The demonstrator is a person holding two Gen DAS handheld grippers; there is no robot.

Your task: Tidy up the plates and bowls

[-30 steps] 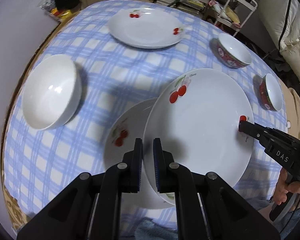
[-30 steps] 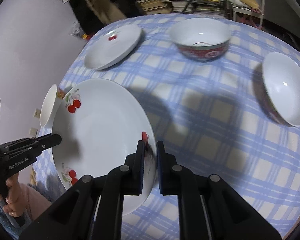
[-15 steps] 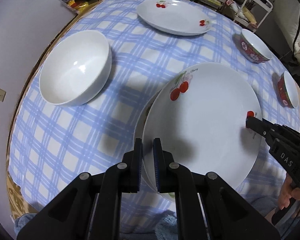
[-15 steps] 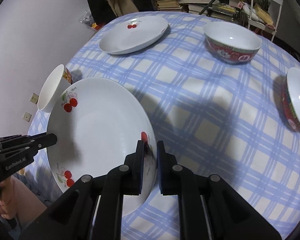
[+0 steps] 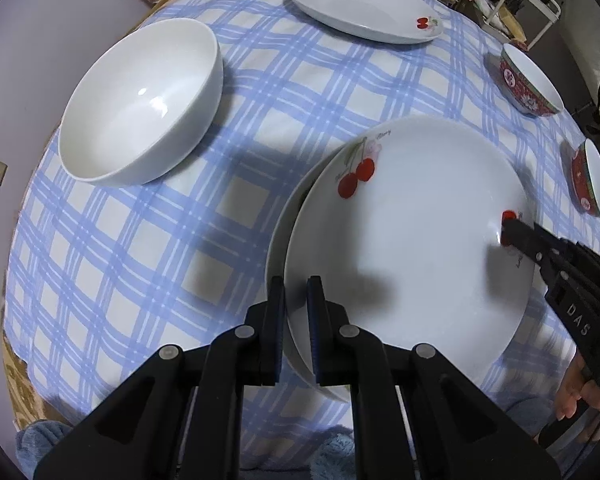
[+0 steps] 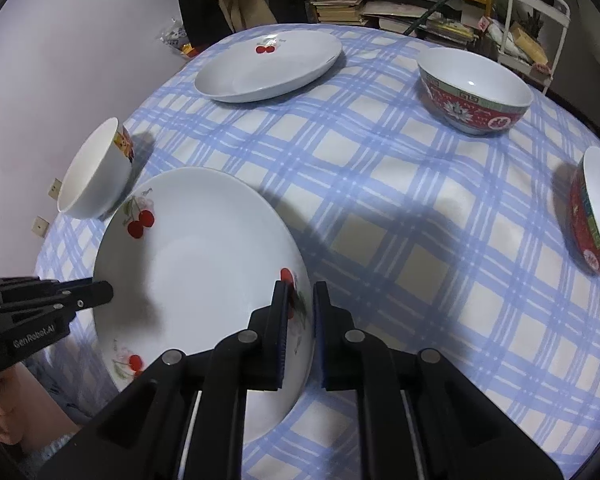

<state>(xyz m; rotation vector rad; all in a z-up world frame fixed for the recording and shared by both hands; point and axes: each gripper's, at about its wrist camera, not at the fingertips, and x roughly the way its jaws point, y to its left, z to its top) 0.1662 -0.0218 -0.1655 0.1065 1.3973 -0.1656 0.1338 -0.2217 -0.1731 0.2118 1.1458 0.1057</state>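
Observation:
A white cherry-print plate [image 5: 412, 240] [image 6: 196, 264] is held by both grippers at the near side of the table. My left gripper [image 5: 296, 296] is shut on its left rim; it also shows in the right wrist view [image 6: 100, 292]. My right gripper [image 6: 300, 300] is shut on its right rim; it also shows in the left wrist view [image 5: 508, 228]. A second plate [image 5: 284, 216] lies just under it, mostly covered. A third cherry plate [image 5: 360, 4] [image 6: 268, 64] lies at the far side. A white bowl [image 5: 140, 100] [image 6: 96, 172] stands at the left.
Two red-patterned bowls stand on the right side of the blue checked tablecloth [image 6: 380, 168]: one far [image 5: 528, 80] [image 6: 472, 88], one near the right edge [image 5: 590, 180] [image 6: 596, 220]. Shelves with books and a white cart [image 6: 536, 4] stand behind the table.
The held plate has come down and moved left over the plate beneath, which is now almost fully covered. Both grippers stay shut on its rim.

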